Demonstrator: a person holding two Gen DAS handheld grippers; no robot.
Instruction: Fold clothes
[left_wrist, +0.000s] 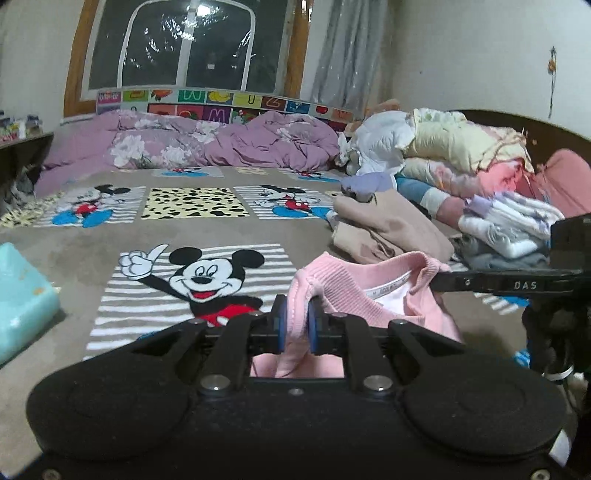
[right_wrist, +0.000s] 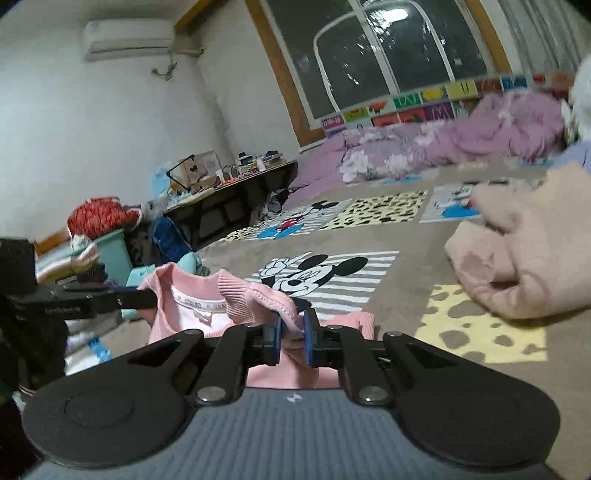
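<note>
pink top held at the neckline by both grippers

the left gripper (left_wrist: 295, 325) has its 2 blue pads clamped on a fold of the pink top (left_wrist: 417, 299) at the ribbed collar. the right gripper (right_wrist: 291, 332) is likewise clamped on the collar of the same top (right_wrist: 195, 291), on the other side of the neck opening. the white neck label shows between them, and the garment hangs lifted above the bedspread (left_wrist: 207, 229), a brown cover with cartoon mouse panels and yellow spotted squares. each wrist view shows the other gripper reaching in from the side. to the right on the bed lies a pile of clothes (left_wrist: 461, 177), with a beige garment (right_wrist: 524, 243) at its near edge. a purple floral quilt (left_wrist: 229, 140) lies bunched below the window.
</note>
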